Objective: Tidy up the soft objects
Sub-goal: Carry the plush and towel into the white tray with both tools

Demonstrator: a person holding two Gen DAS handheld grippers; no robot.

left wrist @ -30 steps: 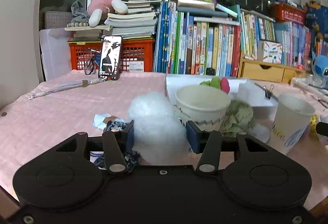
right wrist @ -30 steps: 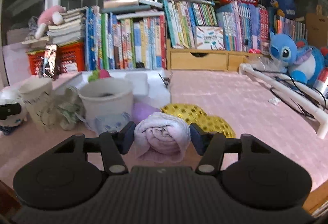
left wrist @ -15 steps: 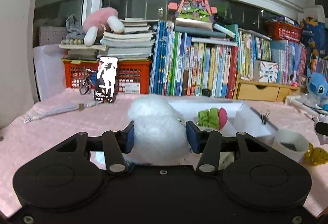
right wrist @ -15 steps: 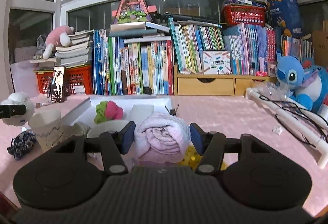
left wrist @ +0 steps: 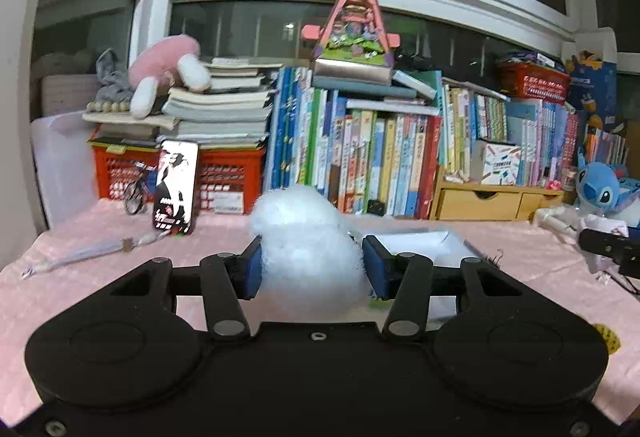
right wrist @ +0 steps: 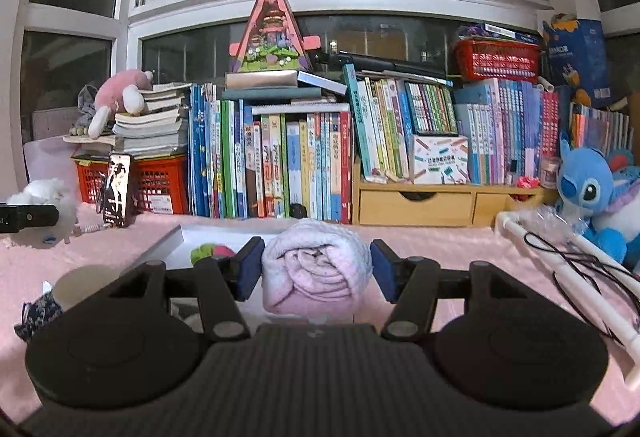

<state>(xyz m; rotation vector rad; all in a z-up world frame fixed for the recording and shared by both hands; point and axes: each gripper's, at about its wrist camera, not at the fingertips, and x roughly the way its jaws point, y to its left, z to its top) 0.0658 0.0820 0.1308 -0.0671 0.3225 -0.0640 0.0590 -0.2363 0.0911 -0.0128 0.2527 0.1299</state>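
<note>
Left wrist view has the left gripper (left wrist: 311, 271) low in the middle of the frame, its blue pads pressed into a fluffy white cotton ball (left wrist: 308, 249) that bulges up between them, clear of the pink tablecloth (left wrist: 72, 289). Just right of that ball, behind the gripper, lies a shallow white tray (left wrist: 424, 239); from this angle its floor looks bare white and its contents are hidden. At the far right edge the other tool shows only as a dark bar. In the right wrist view the right gripper (right wrist: 316, 269) is clamped on a rolled pink towel (right wrist: 316, 267), the roll's spiral end facing the camera at centre frame. Behind it, left of centre, the same white tray (right wrist: 160, 243) holds a green and pink soft ball (right wrist: 212, 252) near its front. Lower left stands a white paper cup (right wrist: 80, 283), its inside out of sight, with a dark patterned fabric piece (right wrist: 36, 317) touching its left side. Along the back, a red crate (right wrist: 160, 183) sits under stacked books at centre left, a red basket (right wrist: 496, 59) tops the books at upper right, and a wooden drawer unit (right wrist: 424, 205) sits right of centre with its drawers pushed in.
</note>
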